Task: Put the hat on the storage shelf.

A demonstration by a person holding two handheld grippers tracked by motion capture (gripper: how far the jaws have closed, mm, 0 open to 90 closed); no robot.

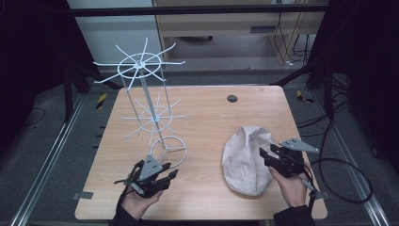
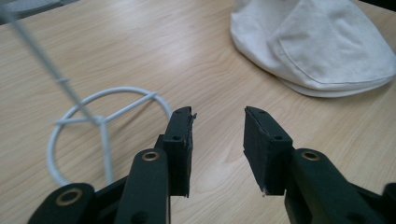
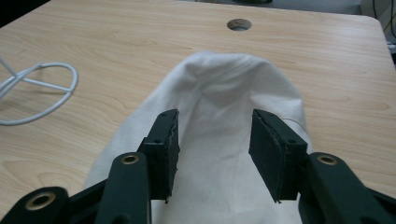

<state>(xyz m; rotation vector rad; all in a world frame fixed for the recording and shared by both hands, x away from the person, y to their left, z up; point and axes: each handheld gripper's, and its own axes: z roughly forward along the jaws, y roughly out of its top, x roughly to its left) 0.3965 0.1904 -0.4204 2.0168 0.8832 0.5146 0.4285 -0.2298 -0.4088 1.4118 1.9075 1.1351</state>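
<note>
Both our grippers, left [image 1: 165, 177] and right [image 1: 267, 154], hold their jaws apart and empty, and the cream cap [image 1: 245, 158], lying on the worktop [image 1: 207, 117] right of the wire stand [image 1: 149, 110], looks light and floppy, so we'd pinch its edge.

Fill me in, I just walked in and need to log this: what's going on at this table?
A person holds a two-jaw tool in each hand over a wooden table. The right tool hovers open over a cream flat cap without gripping it. The left tool is open with nothing between its jaws, beside the ring base of a white wire hat rack. The rack's arms are bare.
</note>
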